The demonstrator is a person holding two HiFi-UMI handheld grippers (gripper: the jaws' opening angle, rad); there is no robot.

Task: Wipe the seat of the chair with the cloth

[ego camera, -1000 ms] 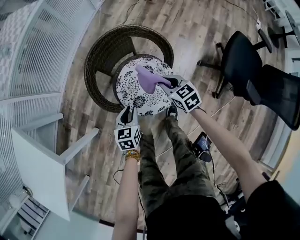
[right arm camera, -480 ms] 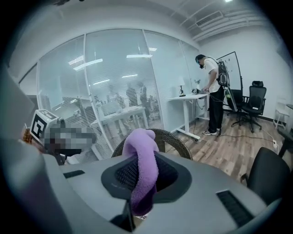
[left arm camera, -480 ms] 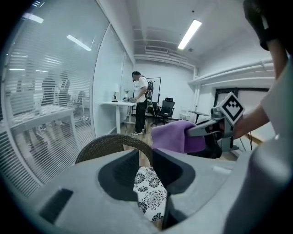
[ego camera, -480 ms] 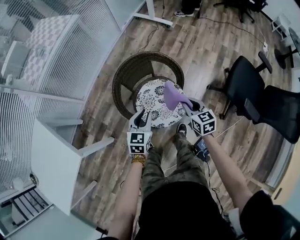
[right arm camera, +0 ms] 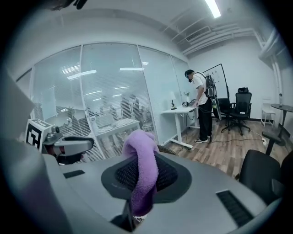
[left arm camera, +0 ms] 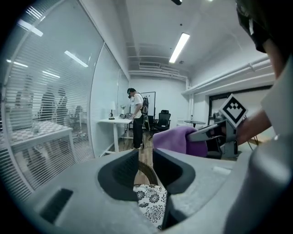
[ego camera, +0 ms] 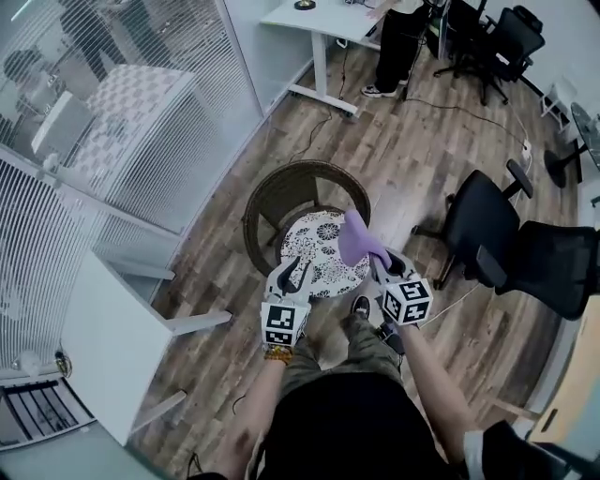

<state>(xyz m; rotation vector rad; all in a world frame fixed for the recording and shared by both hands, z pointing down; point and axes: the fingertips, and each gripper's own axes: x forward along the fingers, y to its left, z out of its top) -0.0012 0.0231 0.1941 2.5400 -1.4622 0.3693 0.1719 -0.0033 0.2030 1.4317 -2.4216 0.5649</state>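
**Purple cloth clamped in the right gripper, above the chair seat**

The right gripper (ego camera: 380, 265) has its jaws clenched on the purple cloth (ego camera: 356, 239). In the right gripper view the cloth is pinched between the two dark pads. It rises above them in a soft fold, and a short end hangs down below.

In the head view the cloth lies over the right rear edge of the seat (ego camera: 314, 248), which is a round cushion with a black and white flower pattern. From this view I cannot tell whether the cloth touches the cushion. The seat belongs to a round dark wicker chair (ego camera: 272, 202), whose curved back stands on the far side from the person.

The left gripper (ego camera: 291, 270) is over the near edge of the seat. Its jaws stand a little apart, with a narrow gap, and they hold nothing. Through the gap in the left gripper view only a piece of the patterned cushion and the wicker rim is seen. The same view shows the cloth bunched at the tip of the right gripper, to the right and higher in the picture.

The chair stands on a wooden floor (ego camera: 412, 141). A black office chair (ego camera: 487, 234) is to its right and a glass wall (ego camera: 122, 112) to its left. At the far end of the room another person (ego camera: 398, 42) stands at a white desk (ego camera: 319, 21).
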